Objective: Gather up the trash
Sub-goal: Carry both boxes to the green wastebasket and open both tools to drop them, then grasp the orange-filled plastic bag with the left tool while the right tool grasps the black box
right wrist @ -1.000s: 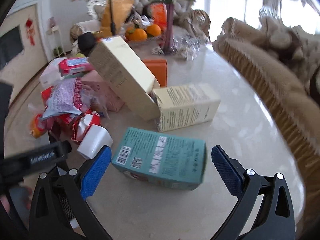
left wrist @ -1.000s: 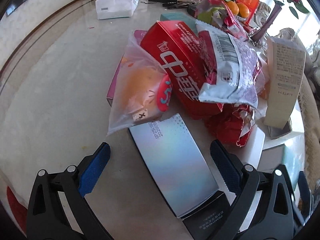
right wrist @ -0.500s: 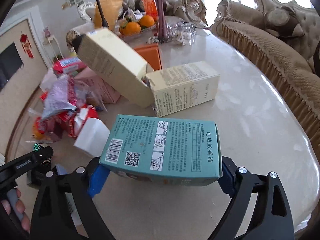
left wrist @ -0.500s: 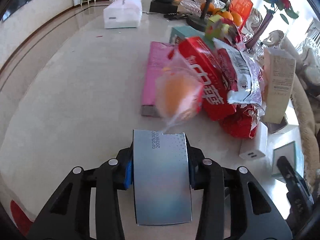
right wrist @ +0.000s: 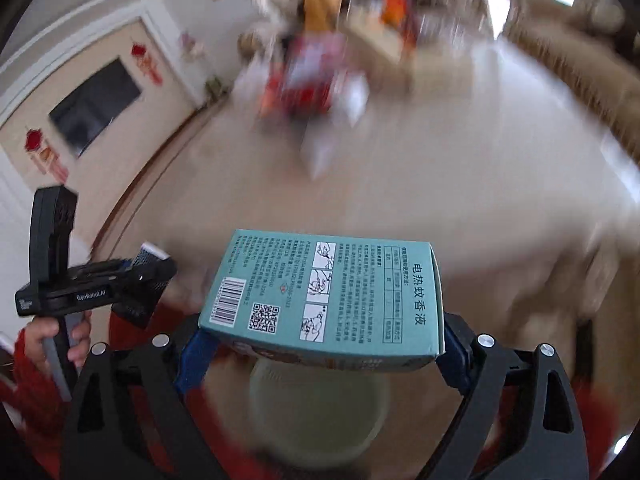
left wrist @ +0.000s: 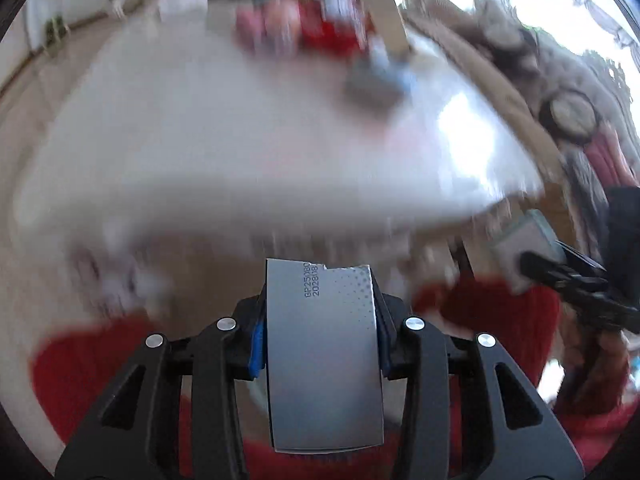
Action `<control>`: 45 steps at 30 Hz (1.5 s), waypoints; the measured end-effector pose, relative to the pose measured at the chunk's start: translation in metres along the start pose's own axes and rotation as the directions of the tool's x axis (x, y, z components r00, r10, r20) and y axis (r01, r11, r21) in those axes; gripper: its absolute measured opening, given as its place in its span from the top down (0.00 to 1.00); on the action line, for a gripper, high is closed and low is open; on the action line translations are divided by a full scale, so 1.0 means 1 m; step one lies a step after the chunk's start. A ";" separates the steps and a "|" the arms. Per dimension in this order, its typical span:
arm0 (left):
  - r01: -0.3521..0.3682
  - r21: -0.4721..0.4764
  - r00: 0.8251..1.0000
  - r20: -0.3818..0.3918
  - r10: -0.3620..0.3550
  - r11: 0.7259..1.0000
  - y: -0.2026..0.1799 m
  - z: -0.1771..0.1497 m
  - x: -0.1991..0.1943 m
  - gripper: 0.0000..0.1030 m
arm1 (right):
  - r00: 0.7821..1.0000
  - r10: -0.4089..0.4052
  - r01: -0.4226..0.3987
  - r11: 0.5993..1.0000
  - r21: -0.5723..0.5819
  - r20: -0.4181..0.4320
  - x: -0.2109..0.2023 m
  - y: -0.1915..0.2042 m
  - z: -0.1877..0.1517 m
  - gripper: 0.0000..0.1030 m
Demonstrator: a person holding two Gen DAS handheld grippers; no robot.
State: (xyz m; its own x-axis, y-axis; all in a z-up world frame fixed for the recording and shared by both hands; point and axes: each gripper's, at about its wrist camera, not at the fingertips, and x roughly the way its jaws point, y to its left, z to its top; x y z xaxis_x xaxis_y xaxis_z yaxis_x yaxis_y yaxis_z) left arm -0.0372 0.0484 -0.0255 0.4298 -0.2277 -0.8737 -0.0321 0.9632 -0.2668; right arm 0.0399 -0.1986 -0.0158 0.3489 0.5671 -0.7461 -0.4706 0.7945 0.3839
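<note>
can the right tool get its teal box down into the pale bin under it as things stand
Probably yes. The right tool is shut on the teal box, and the pale round bin sits right below with nothing between them, though blur hides the bin's rim.

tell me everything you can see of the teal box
The teal box is a cardboard carton with Chinese text, a table, three line drawings, a barcode and a QR code on its upward face. It lies flat, gripped at both ends by the blue pads of the right claw, lifted above a blurred pale round bin.
</note>
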 end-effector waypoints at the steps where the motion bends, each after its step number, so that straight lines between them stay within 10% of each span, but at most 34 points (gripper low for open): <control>1: -0.005 0.006 1.000 -0.026 0.005 1.000 0.002 -0.010 0.009 0.60 | 0.998 0.003 -0.003 1.000 0.009 -0.064 0.015 0.004 -0.023 0.16; 9: -0.050 0.082 0.948 -0.311 0.073 0.995 0.006 -0.081 0.140 0.60 | 0.914 -0.049 0.041 0.999 -0.029 -0.403 0.140 0.004 -0.108 0.16; 15: -0.044 0.096 0.918 -0.388 0.078 0.994 0.007 -0.108 0.180 0.58 | 0.878 -0.110 0.069 0.992 -0.103 -0.467 0.173 0.006 -0.123 0.16; 18: -0.080 0.087 0.917 -0.383 0.107 0.993 0.013 -0.110 0.182 0.22 | 0.873 -0.111 0.058 0.991 -0.124 -0.475 0.175 0.013 -0.126 0.14; 21: -0.120 0.065 0.926 -0.351 0.136 0.991 0.019 -0.109 0.179 0.19 | 0.868 -0.159 0.089 0.982 -0.168 -0.471 0.171 0.010 -0.131 0.13; 39: -0.089 -0.013 0.949 -0.306 0.081 0.996 0.033 -0.098 0.161 0.12 | 0.923 -0.179 0.128 0.978 -0.166 -0.340 0.146 0.005 -0.118 0.07; 45: -0.078 -0.016 0.978 -0.196 0.074 0.997 0.028 -0.081 0.110 0.12 | 0.975 -0.168 0.147 0.978 -0.147 -0.146 0.089 0.007 -0.089 0.07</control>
State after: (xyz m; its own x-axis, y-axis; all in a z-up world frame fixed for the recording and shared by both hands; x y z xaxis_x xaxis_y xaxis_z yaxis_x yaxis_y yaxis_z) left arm -0.0645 0.0386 -0.1620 0.2408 -0.1796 -0.9538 -0.0800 0.9757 -0.2040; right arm -0.0044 -0.1625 -0.1277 0.3009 0.3874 -0.8714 -0.5279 0.8286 0.1861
